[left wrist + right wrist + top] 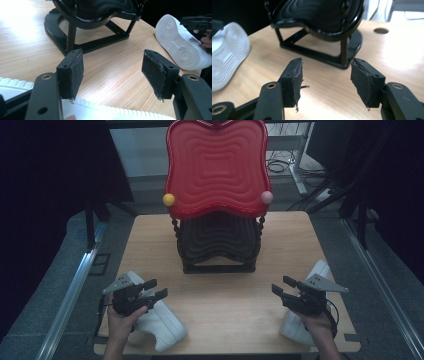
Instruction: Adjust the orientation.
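- Nearest the person, the left tool [151, 291] hangs just above the left white sneaker [161, 325], which lies at the near left edge of the counter [220, 295]. Its jaws are spread wide with nothing between them. In the left gripper view the ribbed white edge of that shoe [100, 110] sits just below the pads [76, 72].
- On the other side, the right tool [281, 289] is likewise released and empty, held over the right white sneaker [300, 327] at the near right edge. That shoe lies tipped on its side, and its patterned sole [180, 45] faces the left gripper view.
- Between the two tools is bare wood. In the right gripper view the pads [297, 77] look frayed, with loose threads.
- Farther back, mid-counter, stands a two-tier rack [218, 240]. It has a black lower tray [218, 237] and a red upper tray [217, 167], with yellow [169, 199] and pink [267, 197] knobs at the red tray's corners. Both tiers look empty.
- My reading is that the work has barely begun. Neither sneaker is gripped or lifted, and both are well apart from the rack. If the shoes are meant for the tiers, grasping, carrying and placing each one all remain to be done.
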Demonstrator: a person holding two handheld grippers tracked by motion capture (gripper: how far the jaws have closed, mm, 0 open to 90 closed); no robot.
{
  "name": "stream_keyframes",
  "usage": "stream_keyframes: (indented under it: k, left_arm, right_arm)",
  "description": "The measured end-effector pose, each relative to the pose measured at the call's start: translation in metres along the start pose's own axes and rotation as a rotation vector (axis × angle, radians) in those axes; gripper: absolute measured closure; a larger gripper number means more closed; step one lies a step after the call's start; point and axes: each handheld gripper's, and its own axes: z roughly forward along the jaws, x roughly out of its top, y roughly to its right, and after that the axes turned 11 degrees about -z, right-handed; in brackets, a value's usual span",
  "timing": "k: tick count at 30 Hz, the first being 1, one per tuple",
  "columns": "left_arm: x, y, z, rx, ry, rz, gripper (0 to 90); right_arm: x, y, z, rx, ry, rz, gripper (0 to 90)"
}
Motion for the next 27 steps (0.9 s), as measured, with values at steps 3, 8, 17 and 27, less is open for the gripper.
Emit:
stream_keyframes:
  k: [3, 8, 17, 27]
  left_arm:
    - [0.000, 0.000, 0.000, 0.002, -0.006, 0.005, 34.0]
    - [0.001, 0.003, -0.006, -0.022, 0.034, 0.010, 55.7]
    - [0.003, 0.019, -0.047, 0.059, 0.035, 0.121, 90.0]
    - [-0.035, -0.003, -0.085, 0.119, -0.033, 0.100, 90.0]
  right_arm:
    - [-0.003, -0.002, 0.000, 0.000, -0.003, 0.000, 42.3]
    - [-0.004, -0.002, -0.007, -0.002, 0.012, -0.001, 40.9]
    - [-0.001, 0.001, -0.021, -0.019, 0.047, 0.009, 40.2]
    - [0.000, -0.002, -0.021, -0.025, 0.038, 0.005, 39.9]
